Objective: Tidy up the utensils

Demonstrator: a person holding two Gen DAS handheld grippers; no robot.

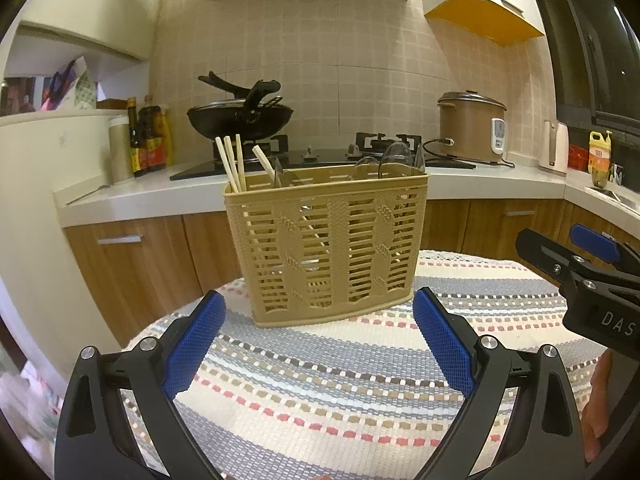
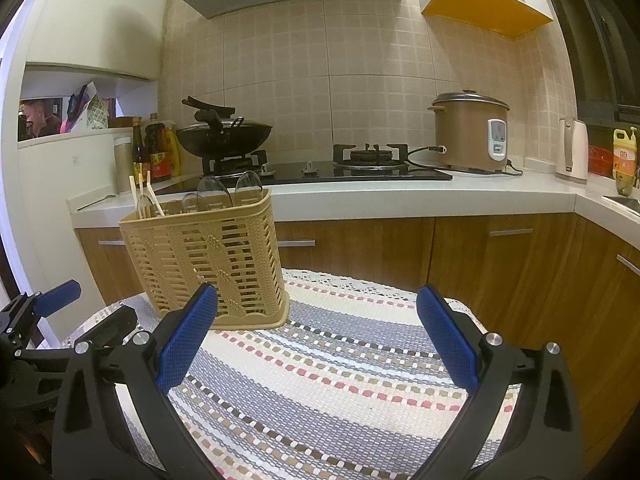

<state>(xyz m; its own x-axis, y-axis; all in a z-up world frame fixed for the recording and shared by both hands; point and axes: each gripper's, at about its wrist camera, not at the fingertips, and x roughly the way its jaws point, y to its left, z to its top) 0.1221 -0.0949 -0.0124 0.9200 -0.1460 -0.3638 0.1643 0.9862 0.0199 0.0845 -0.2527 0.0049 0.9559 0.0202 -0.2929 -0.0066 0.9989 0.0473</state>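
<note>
Blue fingers [image 1: 194, 346] spread wide, utensil basket [image 1: 326, 246] just beyond them.

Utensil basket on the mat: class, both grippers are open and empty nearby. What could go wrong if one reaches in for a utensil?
1. The basket is tall, slotted and probably light; tugging a leaning chopstick might tip it.
2. The spoons are clear and hard to make out, so the left gripper may misjudge a grasp.
3. The right gripper sits close beside the left, so they could collide.
</note>
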